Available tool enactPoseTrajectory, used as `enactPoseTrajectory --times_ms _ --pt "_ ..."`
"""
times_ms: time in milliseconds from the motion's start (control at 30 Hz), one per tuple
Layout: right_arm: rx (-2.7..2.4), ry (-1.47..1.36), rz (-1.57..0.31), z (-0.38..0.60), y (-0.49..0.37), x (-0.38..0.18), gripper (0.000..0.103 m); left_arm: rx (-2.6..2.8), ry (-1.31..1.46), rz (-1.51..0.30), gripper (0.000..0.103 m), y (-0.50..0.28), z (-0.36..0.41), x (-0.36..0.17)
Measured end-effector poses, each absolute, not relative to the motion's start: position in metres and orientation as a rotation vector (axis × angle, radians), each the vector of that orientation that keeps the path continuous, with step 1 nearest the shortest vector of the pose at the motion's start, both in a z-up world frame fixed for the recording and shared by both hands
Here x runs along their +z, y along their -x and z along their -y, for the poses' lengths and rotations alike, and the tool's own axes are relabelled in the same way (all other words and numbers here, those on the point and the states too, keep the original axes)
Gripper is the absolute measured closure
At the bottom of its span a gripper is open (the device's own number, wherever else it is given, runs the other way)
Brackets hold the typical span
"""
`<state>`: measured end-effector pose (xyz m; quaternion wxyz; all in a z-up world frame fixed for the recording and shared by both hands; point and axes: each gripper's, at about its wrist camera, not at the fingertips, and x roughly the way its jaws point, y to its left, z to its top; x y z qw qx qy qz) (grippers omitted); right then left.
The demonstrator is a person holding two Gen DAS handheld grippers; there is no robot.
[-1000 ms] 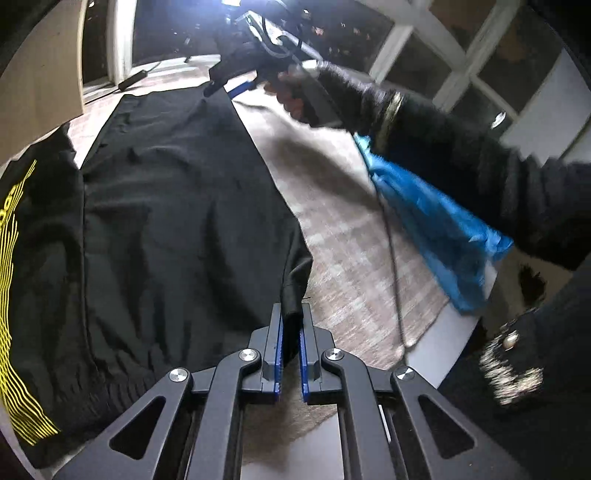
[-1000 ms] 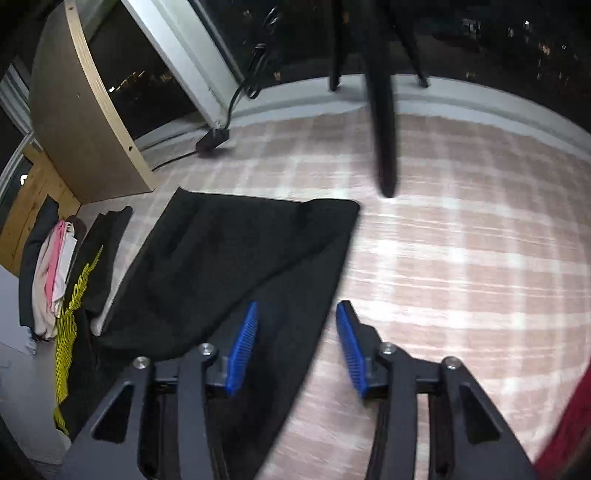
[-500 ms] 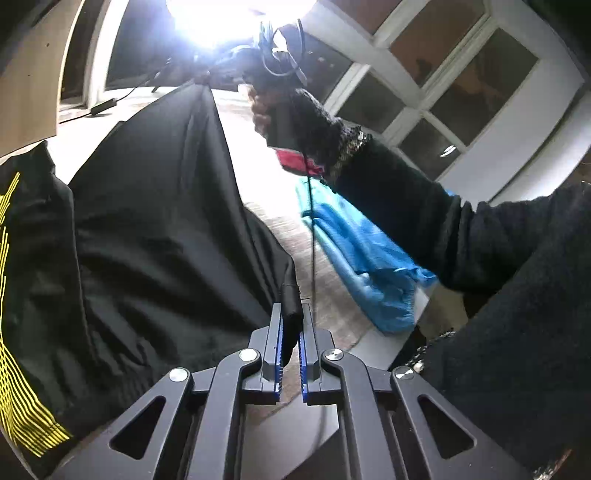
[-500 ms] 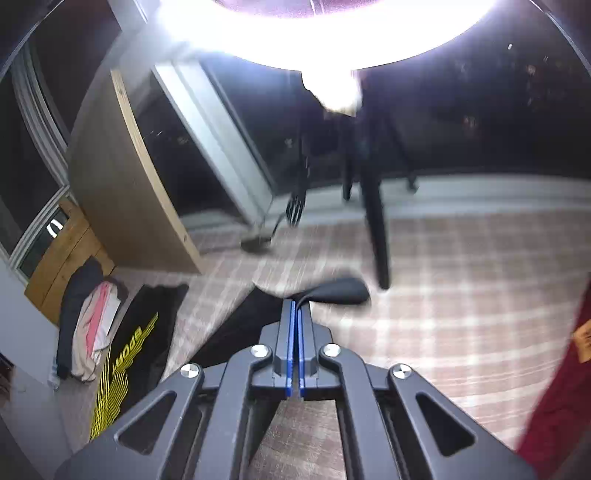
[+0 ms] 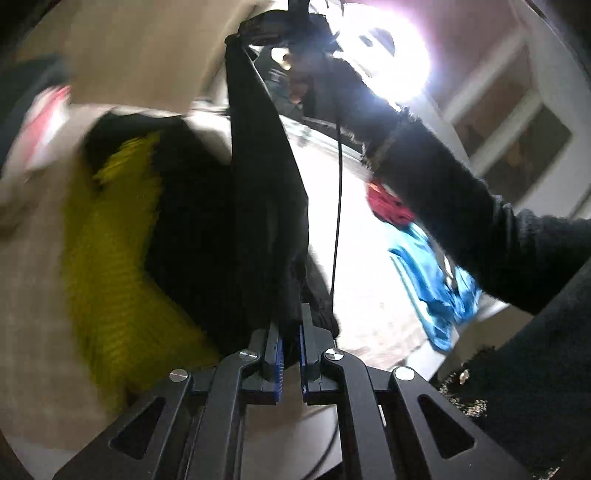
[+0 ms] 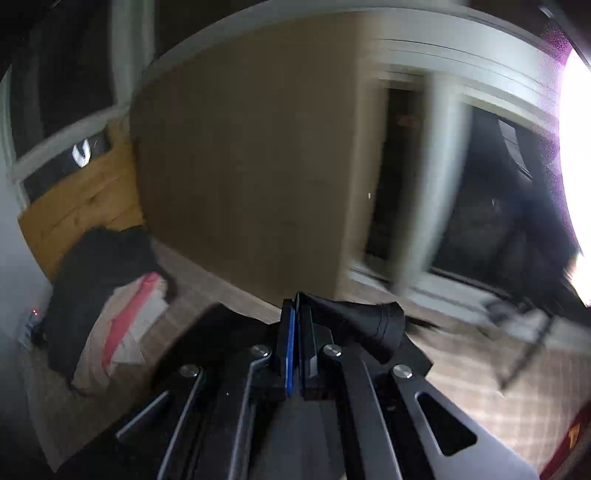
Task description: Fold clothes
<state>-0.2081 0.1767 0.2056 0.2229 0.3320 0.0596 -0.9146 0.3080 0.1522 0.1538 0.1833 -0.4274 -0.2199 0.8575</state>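
A black garment (image 5: 255, 206) hangs lifted off the table between both grippers. My left gripper (image 5: 290, 339) is shut on its near corner. My right gripper (image 6: 296, 325) is shut on its other corner, a black fold (image 6: 369, 321) sticking out past the jaws; it shows high at the top of the left wrist view (image 5: 280, 26), held by a black-sleeved arm. The cloth runs taut and narrow between them. A black garment with yellow print (image 5: 110, 258) lies below on the left.
A blue cloth (image 5: 432, 273) and a red cloth (image 5: 388, 206) lie at the right. A stack of folded clothes (image 6: 110, 314) sits left by a wooden panel (image 6: 240, 184). The checked tablecloth (image 6: 480, 376) and windows lie beyond. A bright lamp glares above.
Both grippers have lifted the black garment up off the table and swung it left. The right gripper, open a second ago, has closed on the far corner.
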Motion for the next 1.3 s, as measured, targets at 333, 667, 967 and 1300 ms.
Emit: enactPoseTrajectory --times_ms 333,667,967,1300 --pt "-2.361 -1.238 -0.622 0.022 0.251 0.086 0.098 2.383 1.423 0.794 0.09 -0.32 -0.063 0.082" --pt "-2.398 -1.214 -0.212 -0.157 0.122 0.159 0.066 2.36 1.393 0.566 0.081 -0.32 -0.056 0.129" --pt "-2.498 -1.457 -0.007 -0.255 0.072 0.105 0.066 2.201 1.368 0.334 0.073 -0.285 -0.083 0.144" --pt "-2.367 -1.574 -0.162 -0.216 0.16 0.073 0.066 2.079 1.361 -0.012 0.056 -0.256 -0.211 0.112"
